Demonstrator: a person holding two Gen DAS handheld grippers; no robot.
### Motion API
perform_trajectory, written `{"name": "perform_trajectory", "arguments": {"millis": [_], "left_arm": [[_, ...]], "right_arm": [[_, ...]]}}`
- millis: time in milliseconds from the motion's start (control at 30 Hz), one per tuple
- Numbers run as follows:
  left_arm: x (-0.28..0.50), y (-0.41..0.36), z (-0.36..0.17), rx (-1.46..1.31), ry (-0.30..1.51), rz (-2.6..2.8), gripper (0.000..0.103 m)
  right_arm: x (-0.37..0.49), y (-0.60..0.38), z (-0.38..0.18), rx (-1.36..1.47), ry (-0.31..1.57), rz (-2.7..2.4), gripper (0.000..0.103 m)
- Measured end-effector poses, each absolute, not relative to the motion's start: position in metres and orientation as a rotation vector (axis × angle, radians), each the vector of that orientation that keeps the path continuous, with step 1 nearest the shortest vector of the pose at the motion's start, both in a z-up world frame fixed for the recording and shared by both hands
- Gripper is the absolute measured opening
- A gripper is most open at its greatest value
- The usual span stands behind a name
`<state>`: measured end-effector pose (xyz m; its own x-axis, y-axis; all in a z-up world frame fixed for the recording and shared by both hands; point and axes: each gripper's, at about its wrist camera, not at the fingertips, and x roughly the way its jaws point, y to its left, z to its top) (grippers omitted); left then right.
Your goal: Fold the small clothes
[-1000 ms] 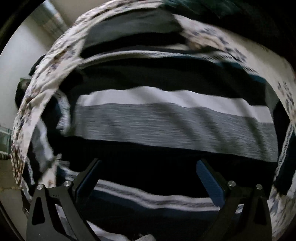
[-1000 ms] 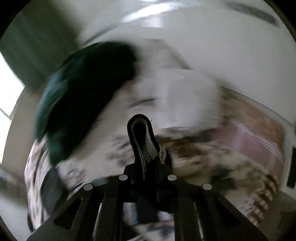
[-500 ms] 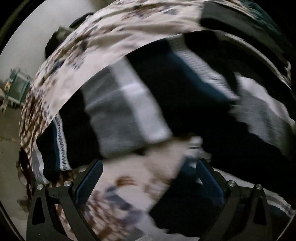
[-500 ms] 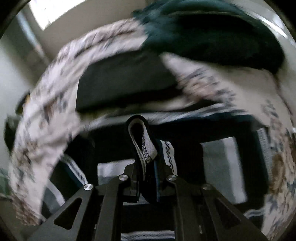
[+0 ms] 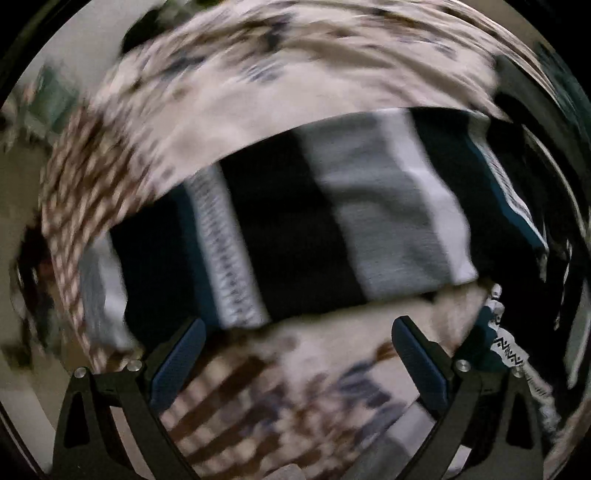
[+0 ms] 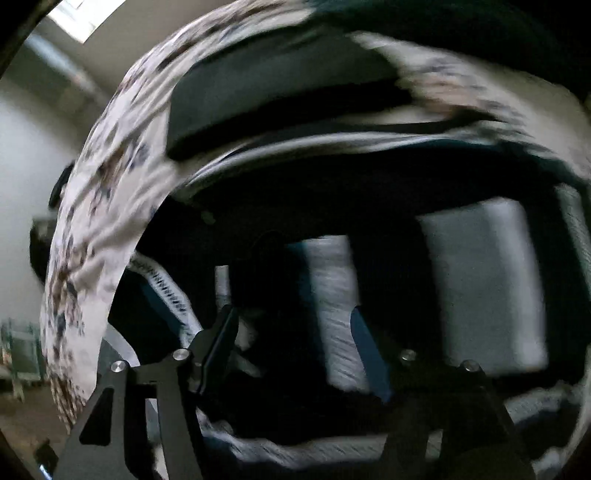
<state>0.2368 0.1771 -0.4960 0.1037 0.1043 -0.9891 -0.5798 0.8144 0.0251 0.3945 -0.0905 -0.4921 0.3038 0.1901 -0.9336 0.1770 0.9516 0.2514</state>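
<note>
A striped sweater (image 5: 332,229) in black, grey, white and teal bands lies folded on a floral bedspread (image 5: 258,85). In the left wrist view my left gripper (image 5: 295,354) is open and empty, its blue pads (image 5: 177,354) just in front of the sweater's near edge, over the bedspread. In the right wrist view my right gripper (image 6: 295,343) is open low over the sweater (image 6: 480,280), with nothing between its fingers. A patterned hem (image 6: 166,288) curls at the left. Both views are blurred by motion.
A flat dark garment (image 6: 277,92) lies on the bedspread (image 6: 92,206) beyond the sweater. A dark teal cloth (image 6: 480,22) sits at the far edge. The bed edge drops to the floor at the left.
My right gripper has opened and let go of the sweater's hem it was pinching. My left gripper has swung back so the sweater's near edge and bedspread show between its fingers.
</note>
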Motion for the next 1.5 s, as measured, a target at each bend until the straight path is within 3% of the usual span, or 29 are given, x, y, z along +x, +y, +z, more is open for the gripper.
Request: {"name": "perform_trajectory", "arguments": {"millis": [133,400,467,500,600,633,800,900,1067,1233,1500], "left_arm": [[0.204,0.233,-0.512,-0.805,1.377,0.602,0.103],[0.148,0.307,-0.555,-1.393,1.103,0.794,0.103],[0.140,0.315,-0.554,-1.462,1.012,0.871,0.095],[0.137,0.321,-0.552,-1.472,0.976,0.900,0.083],[0.135,0.334,-0.536,-1.399,0.915,0.974,0.018],[0.136,0.339,-0.533,-1.370,0.906,0.971,0.010],[0.156,0.343,-0.507,-1.091,0.904,0.916,0.007],[0.182,0.327,-0.471,-0.829,0.884,0.839,0.007],[0.240,0.271,-0.413,-0.502,0.832,0.668,0.006],[0.299,0.183,-0.381,-0.336,0.832,0.432,0.006],[0.358,-0.035,-0.370,-0.165,0.920,-0.030,0.006]], "right_arm": [[0.344,-0.136,-0.472,0.284,1.246,-0.136,0.071],[0.298,-0.173,-0.498,0.203,1.284,-0.235,0.073],[0.303,-0.166,-0.509,0.224,1.318,-0.243,0.073],[0.304,-0.164,-0.510,0.231,1.324,-0.243,0.073],[0.302,-0.155,-0.511,0.208,1.319,-0.244,0.073],[0.302,-0.151,-0.509,0.201,1.315,-0.239,0.073],[0.310,-0.136,-0.504,0.079,1.311,-0.307,0.081],[0.320,-0.141,-0.499,0.060,1.309,-0.321,0.093],[0.328,-0.156,-0.490,0.049,1.291,-0.297,0.094],[0.327,-0.187,-0.490,0.144,1.302,-0.281,0.094],[0.297,-0.288,-0.492,0.343,1.328,-0.376,0.094]]}}
